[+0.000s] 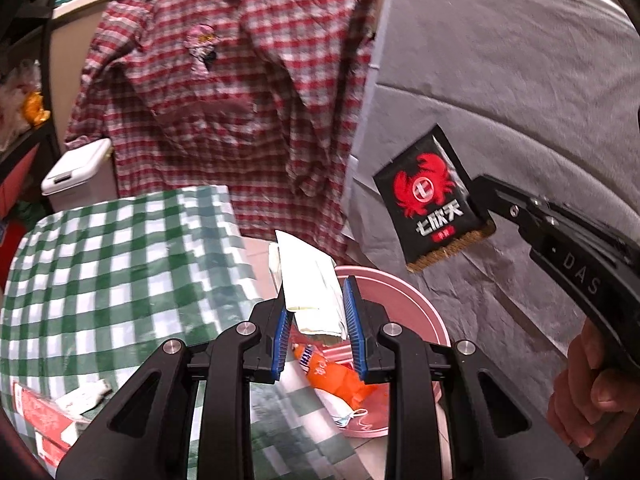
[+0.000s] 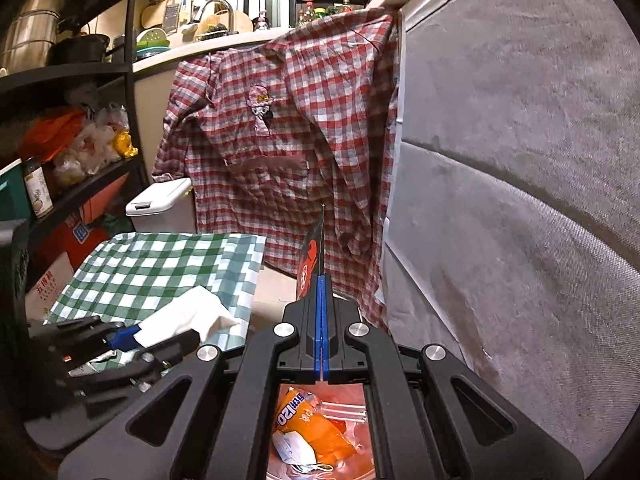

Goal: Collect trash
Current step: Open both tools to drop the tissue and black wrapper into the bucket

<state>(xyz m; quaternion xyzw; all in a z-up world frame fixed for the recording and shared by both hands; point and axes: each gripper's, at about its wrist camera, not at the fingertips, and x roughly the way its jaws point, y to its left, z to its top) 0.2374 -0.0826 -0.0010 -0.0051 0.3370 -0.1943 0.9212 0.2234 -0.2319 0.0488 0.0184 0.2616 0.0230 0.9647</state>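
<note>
Both pieces of trash hang over the pink bin (image 1: 404, 300), and the drop turns on that. In the left wrist view the left gripper (image 1: 318, 332) is clenched on a white folded paper (image 1: 310, 288), whose long axis runs from 6 up to 12 o'clock between the blue pads (image 1: 354, 320); the bin's opening lies straight below and slightly toward 4 o'clock, with an orange wrapper (image 1: 336, 380) and a face mask (image 1: 348, 416) already inside. The right gripper (image 1: 486, 208) comes in from 3 o'clock, tilted nose-up, and pinches the right edge of a black snack packet (image 1: 430, 200), which hangs flat-faced toward 1 o'clock of the left tongs, above the bin's far rim. In the right wrist view that gripper's jaws are pressed together on the packet, seen edge-on at 12 o'clock, with the bin directly underneath at 6. The left hand looks slightly nearer the opening; I judge both could release from about here.
</note>
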